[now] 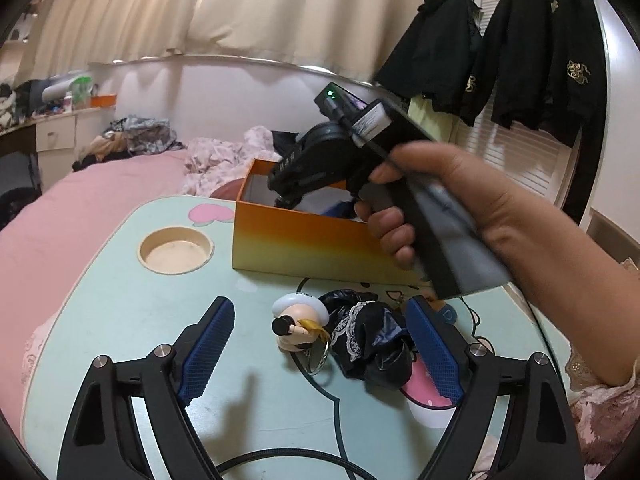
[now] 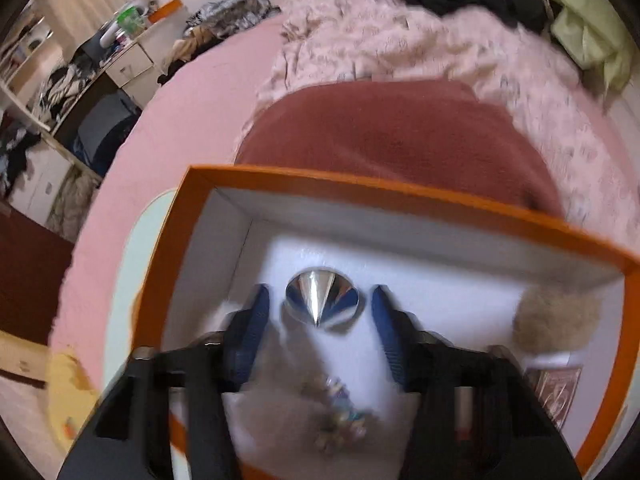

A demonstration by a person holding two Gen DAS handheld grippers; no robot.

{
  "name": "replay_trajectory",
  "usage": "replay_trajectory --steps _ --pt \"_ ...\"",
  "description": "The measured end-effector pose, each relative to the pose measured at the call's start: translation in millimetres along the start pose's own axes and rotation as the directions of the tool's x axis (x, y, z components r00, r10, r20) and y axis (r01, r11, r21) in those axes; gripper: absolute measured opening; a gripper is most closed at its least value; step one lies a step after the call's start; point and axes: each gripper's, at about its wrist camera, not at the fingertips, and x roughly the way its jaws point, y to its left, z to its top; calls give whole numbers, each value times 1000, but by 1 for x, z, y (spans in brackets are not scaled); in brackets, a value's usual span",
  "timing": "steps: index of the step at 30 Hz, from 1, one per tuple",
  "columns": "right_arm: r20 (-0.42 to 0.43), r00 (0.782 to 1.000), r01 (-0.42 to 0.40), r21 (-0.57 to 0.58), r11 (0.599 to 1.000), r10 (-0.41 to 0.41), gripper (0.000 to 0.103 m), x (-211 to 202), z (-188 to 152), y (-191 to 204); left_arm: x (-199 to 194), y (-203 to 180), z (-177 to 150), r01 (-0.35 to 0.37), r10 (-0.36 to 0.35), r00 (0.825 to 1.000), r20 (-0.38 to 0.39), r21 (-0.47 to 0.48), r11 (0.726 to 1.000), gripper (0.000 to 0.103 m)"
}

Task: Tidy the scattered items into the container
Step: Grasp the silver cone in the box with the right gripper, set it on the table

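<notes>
An orange box stands open on the mint-green table. In front of it lie a small doll-head keychain with a white cap and a crumpled black lace cloth. My left gripper is open, low over the table, with both items between its blue fingers and untouched. A hand holds my right gripper tipped down into the box. In the right wrist view, the right gripper is partly open over the white box floor. A shiny silver cone sits between the fingertips with a gap on each side. A blurred beaded item lies nearer the camera.
Inside the box are a beige fluffy ball and a flat packet. The table has a round cup recess and a pink disc. A black cable crosses the near edge. A pink bed surrounds the table.
</notes>
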Motion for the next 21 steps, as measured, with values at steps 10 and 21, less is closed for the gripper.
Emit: replay_trajectory --steps 10,21 --pt "155 977 -157 47 986 149 38 -53 -19 -23 -1 1 0 3 -3 1000 -1 -25 1000 87" --pt "377 922 -96 13 995 84 39 -141 -151 -46 1 1 1 -12 11 1000 -19 -25 1000 87"
